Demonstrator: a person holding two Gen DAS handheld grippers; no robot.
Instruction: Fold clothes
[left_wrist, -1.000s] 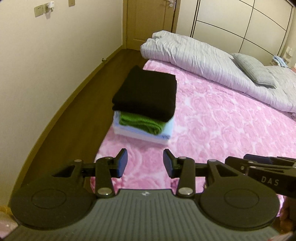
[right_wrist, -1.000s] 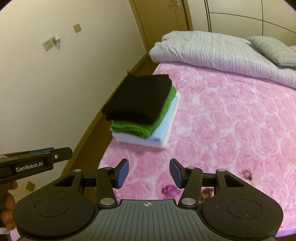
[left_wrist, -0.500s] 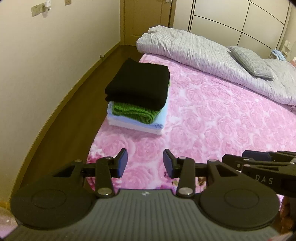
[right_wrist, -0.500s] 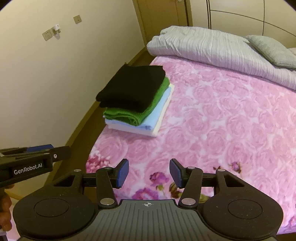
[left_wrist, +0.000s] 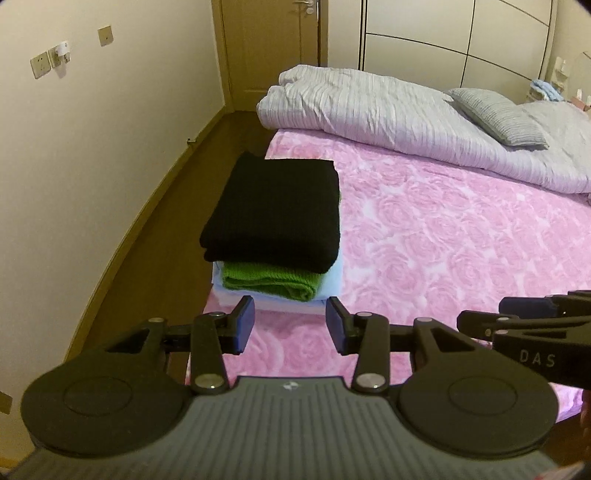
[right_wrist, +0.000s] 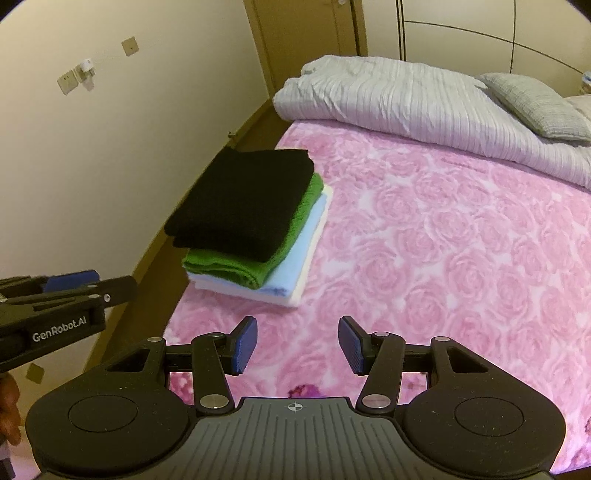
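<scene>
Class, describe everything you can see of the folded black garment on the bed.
The folded black knitted garment is a thick, neat rectangle with a rounded fold toward the cameras. It lies flat on top of a stack, directly on a folded green knit, near the left edge of the pink rose-patterned bedspread. Neither gripper touches it.

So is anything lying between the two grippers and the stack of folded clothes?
Nothing visible. Only bare pink bedspread lies between the open left gripper, the open right gripper and the stack at the bed's corner.
</scene>
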